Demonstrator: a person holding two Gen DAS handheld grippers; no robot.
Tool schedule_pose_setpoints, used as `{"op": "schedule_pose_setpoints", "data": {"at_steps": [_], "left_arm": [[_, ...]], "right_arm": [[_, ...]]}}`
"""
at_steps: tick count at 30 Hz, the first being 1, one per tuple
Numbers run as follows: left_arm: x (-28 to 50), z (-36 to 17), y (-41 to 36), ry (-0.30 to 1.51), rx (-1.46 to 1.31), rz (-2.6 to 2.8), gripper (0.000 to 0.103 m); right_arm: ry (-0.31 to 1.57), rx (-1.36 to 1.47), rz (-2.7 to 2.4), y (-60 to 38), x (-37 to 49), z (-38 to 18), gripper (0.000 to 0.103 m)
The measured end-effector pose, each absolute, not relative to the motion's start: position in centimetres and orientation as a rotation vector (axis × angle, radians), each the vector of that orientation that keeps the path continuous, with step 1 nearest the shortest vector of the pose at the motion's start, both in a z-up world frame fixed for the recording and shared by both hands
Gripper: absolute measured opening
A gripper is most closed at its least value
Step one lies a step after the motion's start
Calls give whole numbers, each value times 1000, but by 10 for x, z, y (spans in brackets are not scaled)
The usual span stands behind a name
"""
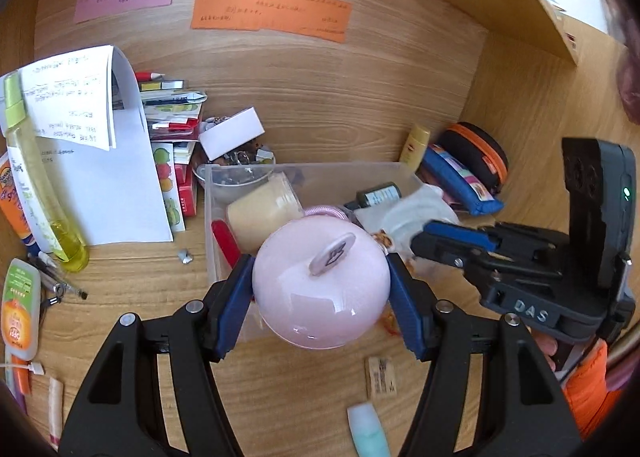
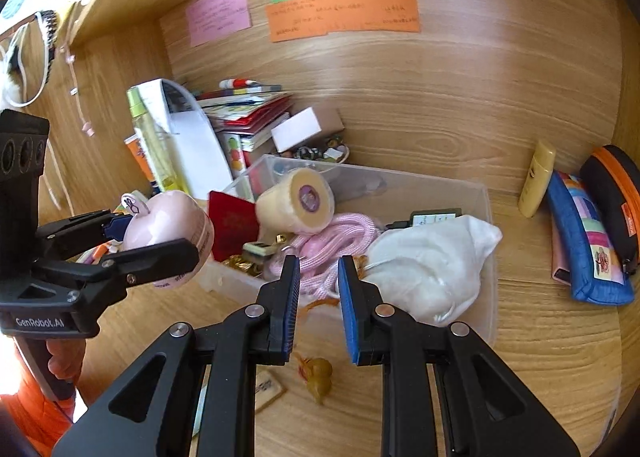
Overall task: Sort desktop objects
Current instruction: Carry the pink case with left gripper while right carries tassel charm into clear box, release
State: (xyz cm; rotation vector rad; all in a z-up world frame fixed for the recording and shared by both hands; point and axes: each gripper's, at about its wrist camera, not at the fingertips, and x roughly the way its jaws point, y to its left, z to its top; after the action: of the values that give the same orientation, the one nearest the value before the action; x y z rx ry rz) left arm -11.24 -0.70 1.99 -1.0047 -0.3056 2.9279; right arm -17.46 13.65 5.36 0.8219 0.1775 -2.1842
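Note:
My left gripper (image 1: 320,289) is shut on a pink apple-shaped object (image 1: 320,297) and holds it above the near left corner of a clear plastic bin (image 1: 312,169). It also shows in the right wrist view (image 2: 168,229). The bin (image 2: 490,257) holds a cream tape roll (image 2: 296,205), pink cord (image 2: 336,245), a white cloth bundle (image 2: 424,265) and a red card (image 2: 232,223). My right gripper (image 2: 319,277) is open and empty, just above the bin's near edge over the pink cord. The right gripper also shows in the left wrist view (image 1: 440,245).
Papers (image 1: 100,177), booklets and a yellow-green spray bottle (image 1: 36,177) lie left of the bin. A blue pouch (image 2: 580,241), a black-orange case (image 2: 612,193) and a yellow tube (image 2: 538,177) lie right. A small brown figure (image 2: 320,377), a tag (image 1: 380,377) and a mint tube (image 1: 368,433) lie on the desk in front.

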Motion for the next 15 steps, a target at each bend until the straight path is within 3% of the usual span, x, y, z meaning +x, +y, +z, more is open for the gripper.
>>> {"op": "schedule_pose_setpoints", "data": {"at_steps": [9, 15], "left_arm": [[-120, 20, -13, -293, -1010, 2947, 64], [-136, 18, -13, -282, -1045, 2939, 64]], "right_arm": [[236, 860, -2117, 158, -155, 34, 18], [394, 962, -2121, 159, -155, 2, 18]]}}
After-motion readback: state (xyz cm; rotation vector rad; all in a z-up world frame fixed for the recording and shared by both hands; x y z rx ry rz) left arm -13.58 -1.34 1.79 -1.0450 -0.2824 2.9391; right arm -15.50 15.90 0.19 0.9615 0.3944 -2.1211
